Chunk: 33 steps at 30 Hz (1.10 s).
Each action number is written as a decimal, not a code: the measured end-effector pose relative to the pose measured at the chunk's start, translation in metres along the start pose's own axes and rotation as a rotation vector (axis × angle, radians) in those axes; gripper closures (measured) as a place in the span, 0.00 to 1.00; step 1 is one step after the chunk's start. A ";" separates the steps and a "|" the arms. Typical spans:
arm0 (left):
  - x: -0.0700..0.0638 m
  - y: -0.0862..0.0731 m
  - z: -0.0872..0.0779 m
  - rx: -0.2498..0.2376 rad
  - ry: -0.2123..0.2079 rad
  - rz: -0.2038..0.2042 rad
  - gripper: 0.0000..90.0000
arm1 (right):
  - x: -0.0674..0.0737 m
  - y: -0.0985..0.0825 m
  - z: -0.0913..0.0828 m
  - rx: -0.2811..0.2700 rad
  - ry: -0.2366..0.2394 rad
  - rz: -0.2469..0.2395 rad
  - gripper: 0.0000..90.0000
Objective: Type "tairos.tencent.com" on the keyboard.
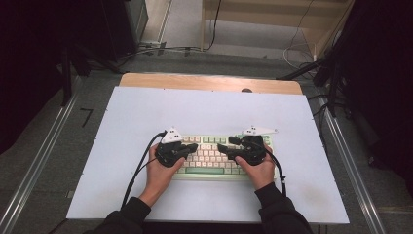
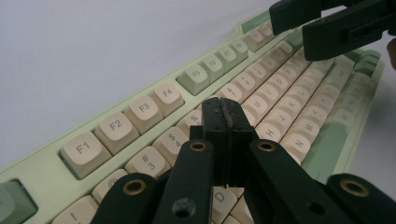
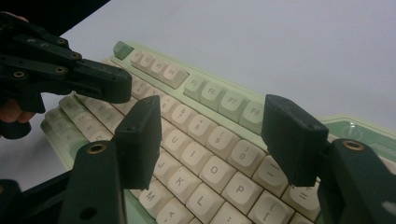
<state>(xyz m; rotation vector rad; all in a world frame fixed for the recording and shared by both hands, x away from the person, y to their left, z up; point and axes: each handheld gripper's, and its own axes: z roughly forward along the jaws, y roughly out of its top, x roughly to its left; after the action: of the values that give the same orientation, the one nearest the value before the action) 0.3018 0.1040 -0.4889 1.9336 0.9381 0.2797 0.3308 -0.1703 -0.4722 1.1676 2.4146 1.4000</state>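
A pale green keyboard (image 1: 209,159) with cream keys lies on the white table top, near the front edge. My left gripper (image 1: 194,146) hangs low over the keyboard's left half, pointing right. In the left gripper view its jaws (image 2: 224,111) are pressed together with nothing between them, just above the number row of the keyboard (image 2: 140,109). My right gripper (image 1: 225,145) hovers over the right half, pointing left. Its jaws (image 3: 215,135) stand wide apart above the letter keys of the keyboard (image 3: 219,100), holding nothing. The two grippers' tips face each other a short way apart.
The white table top (image 1: 146,107) has bare room behind and to both sides of the keyboard. A wooden edge (image 1: 209,82) runs along the back. Metal rails (image 1: 44,156) flank the table, and cables (image 1: 160,48) lie on the floor beyond.
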 end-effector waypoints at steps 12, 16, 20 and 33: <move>0.000 -0.002 0.007 0.082 0.022 0.004 1.00 | 0.000 0.000 0.000 0.002 -0.002 -0.003 0.40; 0.000 0.001 0.003 0.053 -0.006 -0.015 1.00 | 0.000 0.000 -0.001 0.000 -0.001 -0.002 0.40; 0.002 0.007 -0.016 -0.062 -0.061 -0.060 0.77 | -0.001 0.000 -0.003 -0.009 0.000 -0.002 0.40; 0.031 -0.021 -0.066 -0.194 0.045 -0.243 0.39 | -0.004 -0.001 -0.013 -0.027 -0.008 0.009 0.40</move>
<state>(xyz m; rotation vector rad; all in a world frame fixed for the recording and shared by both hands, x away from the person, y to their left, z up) 0.2771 0.1747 -0.4765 1.6244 1.1217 0.2624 0.3275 -0.1823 -0.4664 1.1772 2.3806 1.4236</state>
